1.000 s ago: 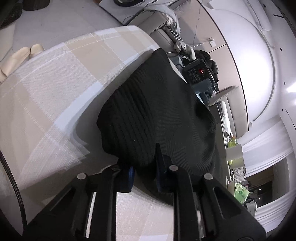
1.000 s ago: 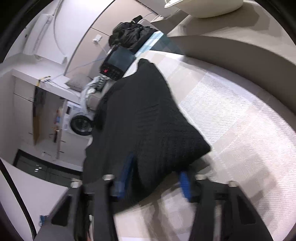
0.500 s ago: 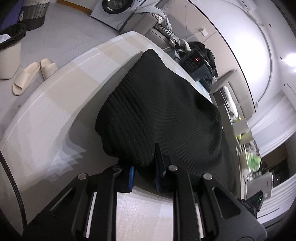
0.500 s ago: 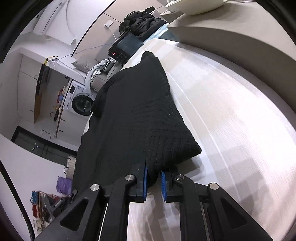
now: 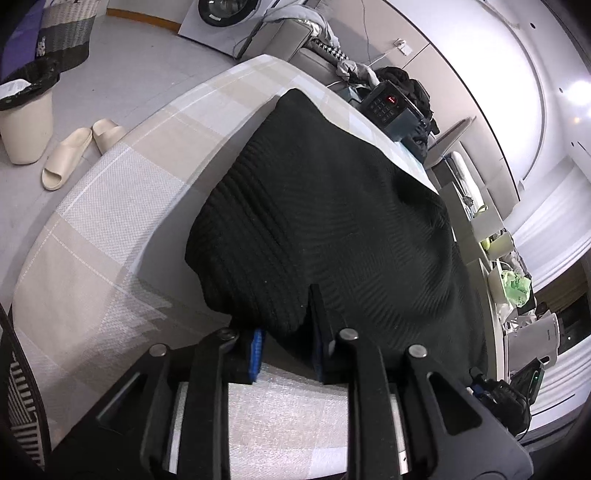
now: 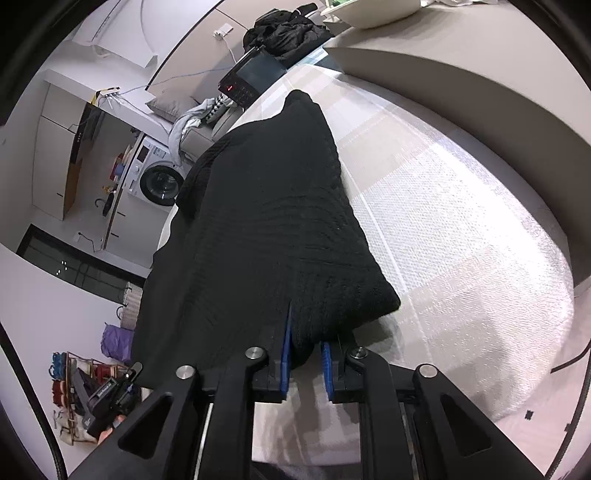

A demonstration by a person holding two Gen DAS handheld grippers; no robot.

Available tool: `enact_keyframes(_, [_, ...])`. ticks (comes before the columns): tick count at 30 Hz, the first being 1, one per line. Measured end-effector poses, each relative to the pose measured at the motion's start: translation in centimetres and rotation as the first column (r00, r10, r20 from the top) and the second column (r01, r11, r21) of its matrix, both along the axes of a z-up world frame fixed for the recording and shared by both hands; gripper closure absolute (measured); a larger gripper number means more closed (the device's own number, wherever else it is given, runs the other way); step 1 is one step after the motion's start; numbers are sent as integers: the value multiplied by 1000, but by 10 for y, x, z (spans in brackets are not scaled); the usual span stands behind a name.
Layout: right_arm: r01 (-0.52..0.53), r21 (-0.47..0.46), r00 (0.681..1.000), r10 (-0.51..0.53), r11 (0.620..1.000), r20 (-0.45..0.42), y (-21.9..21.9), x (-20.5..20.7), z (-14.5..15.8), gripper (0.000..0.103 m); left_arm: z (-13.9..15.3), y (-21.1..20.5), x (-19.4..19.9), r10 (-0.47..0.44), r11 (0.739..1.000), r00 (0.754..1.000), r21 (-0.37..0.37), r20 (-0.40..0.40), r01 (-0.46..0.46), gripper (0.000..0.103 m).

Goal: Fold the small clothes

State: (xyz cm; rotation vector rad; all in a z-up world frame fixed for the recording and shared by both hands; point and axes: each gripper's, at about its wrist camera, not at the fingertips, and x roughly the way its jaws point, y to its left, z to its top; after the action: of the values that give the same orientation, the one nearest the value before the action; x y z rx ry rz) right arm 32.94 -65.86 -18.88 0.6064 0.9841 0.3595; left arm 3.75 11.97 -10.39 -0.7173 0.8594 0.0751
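Observation:
A black knit garment lies folded on the checked tablecloth, its thick near edge towards me. My left gripper has that edge's left corner between its blue pads. Its jaws are opening and the grip looks slack. The right wrist view shows the same garment, with my right gripper around the right corner. Those jaws are opening too, and a gap shows beside the right pad. The far end of the garment reaches the table's back edge.
A black keypad device and a dark heap of clothes sit past the table's far end. On the floor to the left are slippers, a bin and a washing machine. A kettle stands at the right.
The right jaws stood wide a second ago, closed on the garment's corner, and have now loosened. The left jaws have widened a little. Both views swung, so more of the floor and room shows.

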Motion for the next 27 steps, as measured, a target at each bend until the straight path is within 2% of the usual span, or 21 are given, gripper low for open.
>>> enact_keyframes(1, [5,-1,1000,-5,1000,4,-1,3,2,73,0,2,0,6,1000,1000,7,-6,-6,77])
enact_keyframes(3, [33,-16,999,-33,999,25,-7,3,6,63,0,5,-2,32,999,999,24,-6,-32,64])
enact_keyframes(4, [54,-28,998,-53,998,36,-10,2,8,58,0,9,-1,47,998,999,34,-7,-47,61])
enact_keyframes(6, [88,-48,995,-86,995,49,-15,0,10,57,2,15,-5,71,997,997,39,9,-71,58])
enact_keyframes(8, [108,-23,993,-106,994,49,-20,1,9,57,2,21,-7,80,996,997,37,21,-81,58])
enact_keyframes(10, [118,-19,991,-117,993,68,-19,0,9,61,0,25,-10,81,996,996,41,32,-82,68])
enact_keyframes(11, [116,-46,990,-112,992,87,-16,0,12,64,0,25,-11,72,996,997,51,29,-73,77])
enact_keyframes(13, [103,-102,989,-91,990,114,-8,0,17,73,-2,27,-15,69,997,997,44,39,-71,81])
enact_keyframes(14, [98,-122,989,-83,988,124,-6,-1,19,74,-3,27,-16,66,997,997,40,40,-68,84])
enact_keyframes(16, [88,-144,990,-71,986,119,-6,0,20,78,-4,28,-16,63,997,997,45,37,-64,84])
enact_keyframes(20, [71,-213,994,-51,974,99,-8,2,17,78,-9,25,-16,39,996,999,81,-2,-39,84])
enact_keyframes(22, [65,-233,994,-43,970,96,-8,2,19,72,-8,26,-16,30,996,1000,89,-5,-30,83])
enact_keyframes(25, [83,-226,991,-57,971,120,-14,0,28,52,-3,27,-15,53,991,998,122,-21,-50,62])
enact_keyframes(27, [100,-196,985,-69,975,158,-22,0,36,47,1,33,-15,84,991,996,108,3,-84,49])
